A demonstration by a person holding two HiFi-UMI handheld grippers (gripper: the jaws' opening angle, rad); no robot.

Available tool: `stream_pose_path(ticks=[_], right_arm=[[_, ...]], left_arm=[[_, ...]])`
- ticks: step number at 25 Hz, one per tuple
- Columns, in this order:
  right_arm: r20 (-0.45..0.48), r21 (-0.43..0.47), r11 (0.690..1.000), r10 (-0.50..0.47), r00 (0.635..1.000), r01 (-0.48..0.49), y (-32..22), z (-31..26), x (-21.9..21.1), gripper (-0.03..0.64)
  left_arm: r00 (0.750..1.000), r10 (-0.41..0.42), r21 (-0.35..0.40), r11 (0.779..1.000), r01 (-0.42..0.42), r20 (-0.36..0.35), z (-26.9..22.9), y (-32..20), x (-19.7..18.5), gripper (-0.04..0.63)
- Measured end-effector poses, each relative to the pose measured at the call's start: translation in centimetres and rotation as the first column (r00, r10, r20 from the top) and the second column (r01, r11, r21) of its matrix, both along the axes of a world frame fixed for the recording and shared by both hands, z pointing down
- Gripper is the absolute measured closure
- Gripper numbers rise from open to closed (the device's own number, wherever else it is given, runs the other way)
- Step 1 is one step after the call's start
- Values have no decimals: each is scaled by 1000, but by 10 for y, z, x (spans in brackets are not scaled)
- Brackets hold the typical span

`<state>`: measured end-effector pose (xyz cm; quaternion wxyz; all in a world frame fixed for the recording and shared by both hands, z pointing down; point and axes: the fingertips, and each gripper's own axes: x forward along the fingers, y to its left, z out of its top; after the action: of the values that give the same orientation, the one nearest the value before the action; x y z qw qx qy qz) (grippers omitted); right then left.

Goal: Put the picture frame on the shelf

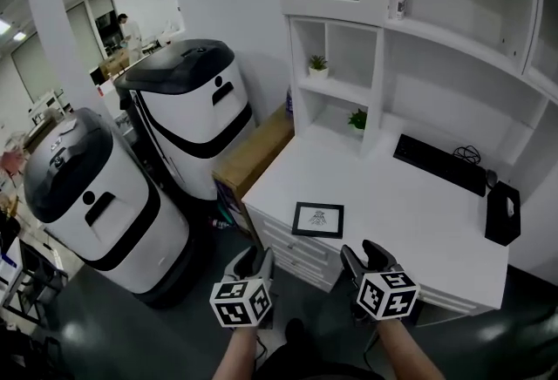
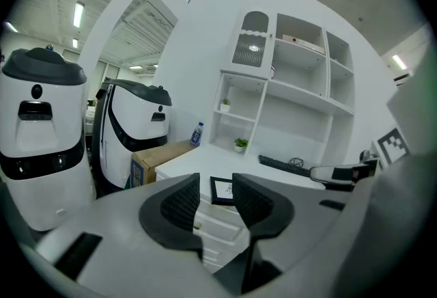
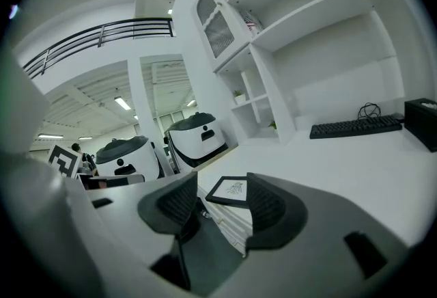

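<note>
A small black picture frame with a pale sketch lies flat near the front edge of the white desk. Above the desk rises a white shelf unit with open compartments. My left gripper and right gripper hover side by side in front of the desk, short of the frame. Both are open with nothing between the jaws. The picture frame shows through the gap of the left gripper. In the right gripper view the picture frame lies just beyond the right gripper.
A black keyboard and a black box lie at the desk's back right. Two small potted plants stand in the left shelf cubbies. Two large white-and-black machines and a cardboard box stand left of the desk. Drawers face me.
</note>
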<state>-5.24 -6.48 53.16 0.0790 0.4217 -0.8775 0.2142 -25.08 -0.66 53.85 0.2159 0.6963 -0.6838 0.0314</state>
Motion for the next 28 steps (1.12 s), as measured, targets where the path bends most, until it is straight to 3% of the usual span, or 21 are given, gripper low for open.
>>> stream_pose_path(ticks=[10,28], right_arm=[[-63,-42,993,110,992,-112,-56,18,-21,408],[-145,-137,972,172,974,-192,-102,67,-38,408]], left_arm=[[999,46,-11,999,-46,24,6,-78,-42,471],[979,199,-162,966,-202,-38,58,-133,-29,472]])
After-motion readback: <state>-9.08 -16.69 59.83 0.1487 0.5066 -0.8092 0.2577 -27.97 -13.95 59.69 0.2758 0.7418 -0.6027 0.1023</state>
